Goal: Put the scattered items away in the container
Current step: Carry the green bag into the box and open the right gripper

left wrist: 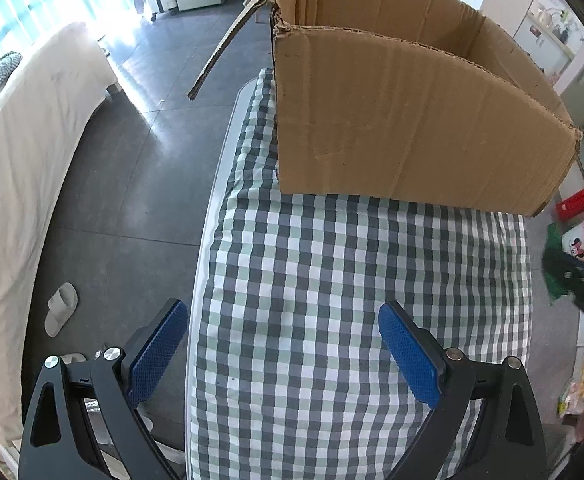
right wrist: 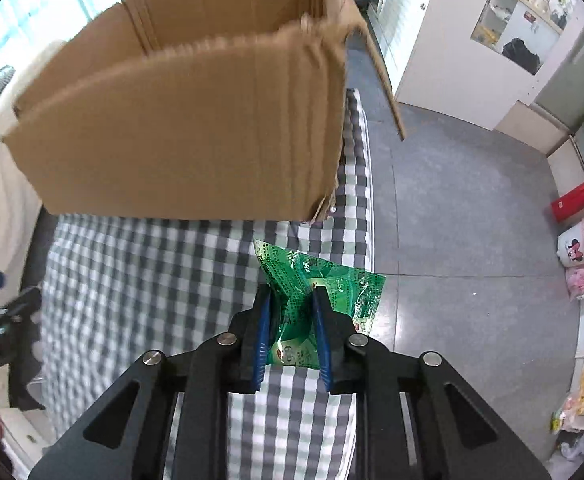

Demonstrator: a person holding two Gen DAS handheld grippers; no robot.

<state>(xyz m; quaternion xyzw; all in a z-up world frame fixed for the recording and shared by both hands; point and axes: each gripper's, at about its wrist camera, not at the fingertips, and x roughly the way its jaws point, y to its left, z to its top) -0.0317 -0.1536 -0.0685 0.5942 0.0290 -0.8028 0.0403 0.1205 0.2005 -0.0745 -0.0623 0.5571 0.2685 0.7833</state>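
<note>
An open cardboard box (left wrist: 411, 120) stands on a checked cloth (left wrist: 331, 280); it also shows in the right wrist view (right wrist: 180, 128). My left gripper (left wrist: 284, 320) is open and empty, low over the cloth in front of the box. My right gripper (right wrist: 293, 300) is shut on a green packet (right wrist: 315, 276) and holds it above the cloth's right edge, short of the box's near right corner. In the left wrist view the right gripper (left wrist: 571, 276) and a bit of the green packet (left wrist: 551, 280) show at the far right edge.
A white bed (left wrist: 32, 160) lies to the left across grey floor. A slipper (left wrist: 60, 308) lies on the floor. A red flask (right wrist: 575, 200), a white bin (right wrist: 575, 248) and a pink bag (right wrist: 581, 280) stand by the right wall. A box flap (right wrist: 383, 76) sticks out.
</note>
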